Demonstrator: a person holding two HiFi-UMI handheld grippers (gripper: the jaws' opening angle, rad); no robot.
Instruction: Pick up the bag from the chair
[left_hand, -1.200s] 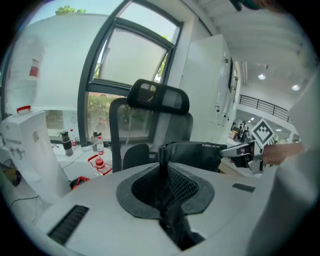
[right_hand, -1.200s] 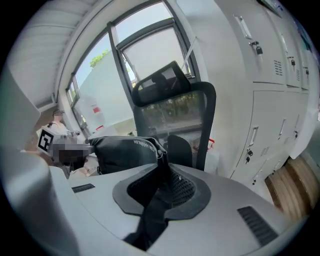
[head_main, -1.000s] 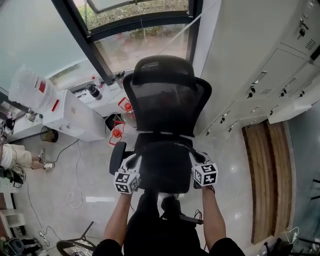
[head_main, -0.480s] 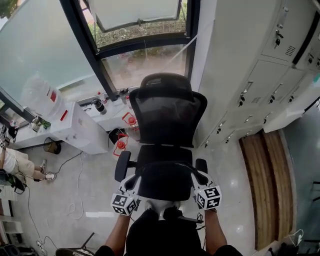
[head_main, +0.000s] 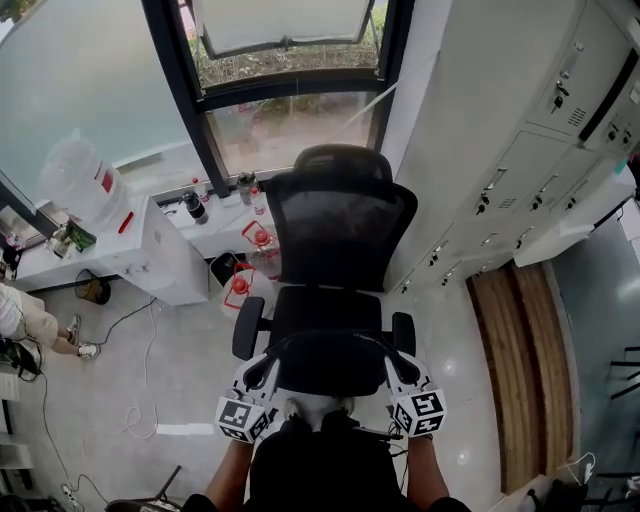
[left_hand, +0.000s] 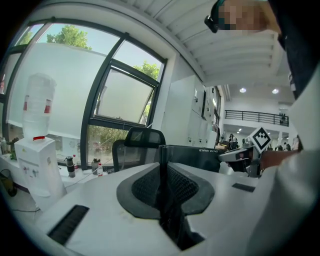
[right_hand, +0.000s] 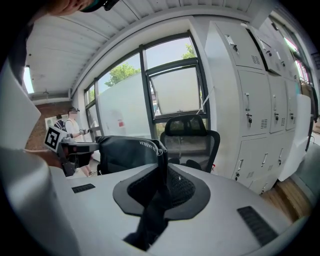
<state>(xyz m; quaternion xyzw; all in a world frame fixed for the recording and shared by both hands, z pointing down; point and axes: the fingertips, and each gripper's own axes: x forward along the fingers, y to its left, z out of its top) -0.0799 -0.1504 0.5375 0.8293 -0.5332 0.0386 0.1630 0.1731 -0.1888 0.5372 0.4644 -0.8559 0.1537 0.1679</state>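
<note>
Lift stage, by my reading: bag (head_main: 330, 362) is hanging between both grippers at the lower centre of the head view, just in front of the chair (head_main: 335, 225) seat. Whether its base is touching the seat edge is hidden.

- Left gripper (head_main: 258, 376) is clenching a black strap (left_hand: 165, 200), which is running straight down between the dimpled pads.
- Right gripper (head_main: 402, 374) is pinching a second strap (right_hand: 150, 210) the same way.
- Bag is looking like soft black fabric, boxy, with small white lettering along its top edge.
- Straps are showing as flat, limp webbing, arching up from the bag.
- Chair is showing a black mesh back, a padded headrest and two stubby armrests.

Next move is calling for an even raise on both sides, drawing toward the body so the bag clears the armrests. Thin webbing may be slipping if either grip eases.
</note>
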